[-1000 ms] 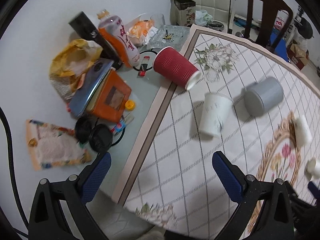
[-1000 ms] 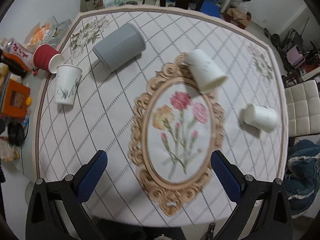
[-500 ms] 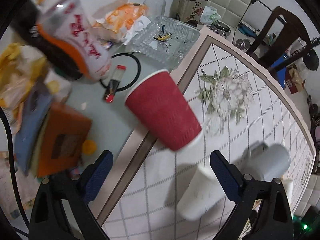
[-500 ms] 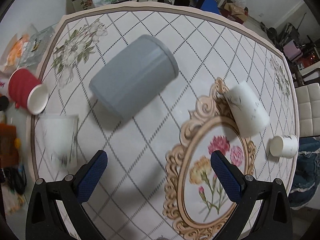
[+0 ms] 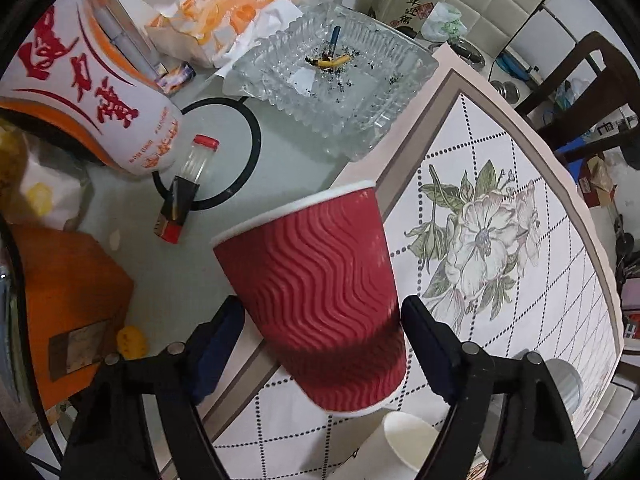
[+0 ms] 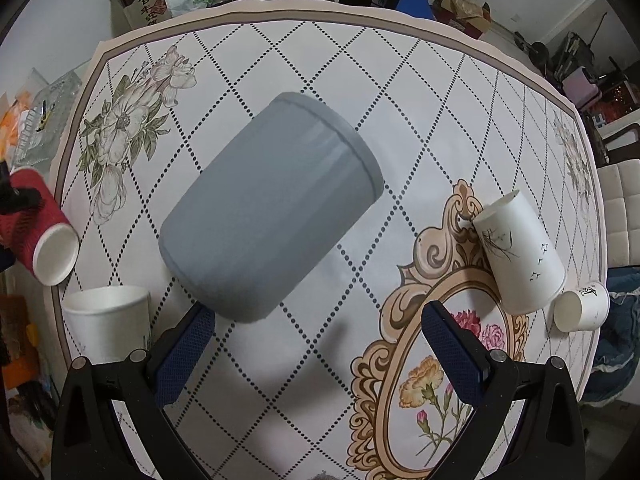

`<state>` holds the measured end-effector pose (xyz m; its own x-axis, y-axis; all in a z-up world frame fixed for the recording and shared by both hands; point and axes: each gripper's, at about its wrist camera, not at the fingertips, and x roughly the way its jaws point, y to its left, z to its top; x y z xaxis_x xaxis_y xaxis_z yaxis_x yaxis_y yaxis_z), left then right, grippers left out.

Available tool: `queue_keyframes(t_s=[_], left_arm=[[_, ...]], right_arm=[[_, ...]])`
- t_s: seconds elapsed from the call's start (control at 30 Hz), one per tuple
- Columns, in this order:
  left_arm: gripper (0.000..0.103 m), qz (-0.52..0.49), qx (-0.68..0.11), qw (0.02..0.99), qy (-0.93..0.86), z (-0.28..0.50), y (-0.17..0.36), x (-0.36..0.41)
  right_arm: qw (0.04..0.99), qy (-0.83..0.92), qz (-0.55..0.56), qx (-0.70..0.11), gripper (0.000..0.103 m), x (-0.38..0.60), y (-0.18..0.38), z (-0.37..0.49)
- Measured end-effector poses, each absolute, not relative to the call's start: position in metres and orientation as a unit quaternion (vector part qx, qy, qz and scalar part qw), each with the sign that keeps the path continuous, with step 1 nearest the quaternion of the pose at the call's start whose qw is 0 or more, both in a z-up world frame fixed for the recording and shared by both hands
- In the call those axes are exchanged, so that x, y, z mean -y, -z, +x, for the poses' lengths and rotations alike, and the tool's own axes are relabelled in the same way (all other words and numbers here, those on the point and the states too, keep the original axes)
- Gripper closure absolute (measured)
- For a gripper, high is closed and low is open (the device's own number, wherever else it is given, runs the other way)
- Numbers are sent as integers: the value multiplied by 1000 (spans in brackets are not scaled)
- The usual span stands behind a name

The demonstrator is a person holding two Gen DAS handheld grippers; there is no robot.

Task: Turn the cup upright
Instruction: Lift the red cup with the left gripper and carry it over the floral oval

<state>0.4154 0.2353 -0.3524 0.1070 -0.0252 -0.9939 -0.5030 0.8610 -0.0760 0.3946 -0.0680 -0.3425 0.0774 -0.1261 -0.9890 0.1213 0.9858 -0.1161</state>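
- The red ripple cup (image 5: 320,292) lies on its side at the edge of the patterned tablecloth (image 5: 520,248). Its long axis runs from the gripper toward the cluttered side of the table.
- In the right wrist view the same cup sits at the far left, and its white open mouth faces down toward the near edge of the table. The closed end points toward the glass ashtray (image 5: 336,80).
- The left gripper (image 5: 322,344) comes in low over the cup with its jaws spread wide. One blue pad sits on each side of the cup body. I cannot tell whether the pads touch the cup; the cup does not look squeezed.
- The grey cup (image 6: 268,208) lies on its side in the middle of the cloth. Its axis runs diagonally, and its wider rimmed end points up and to the right.
- The right gripper (image 6: 318,344) hangs over the grey cup's near end, jaws wide apart and nothing between them gripped.
- A white paper cup (image 6: 106,322) stands just beside the left finger (image 6: 180,354) of the right gripper.
- Two more white cups, one larger (image 6: 518,256) and one small (image 6: 582,306), lie tipped over at the right by the floral oval.
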Motion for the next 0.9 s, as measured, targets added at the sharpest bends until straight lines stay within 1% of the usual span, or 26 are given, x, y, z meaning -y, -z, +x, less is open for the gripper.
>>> queue_keyframes(t_s=[0.23,0.4,0.63,0.9], left_arm=[[26,-148,-642,732,-172,423,350,-231],[27,-93,-628,752,-175,421,336,-224],[27,-36,-599,784,-162,404,293,-202],[27,2,-567,813,-129,367,226,-157]], right_arm=[[734,89,3,-674,0,73,341,398],[735,91,6,-672,0,79,336,390],[747,87,10,-659,0,85,314,379],[761,74,8,-645,0,100,281,349]])
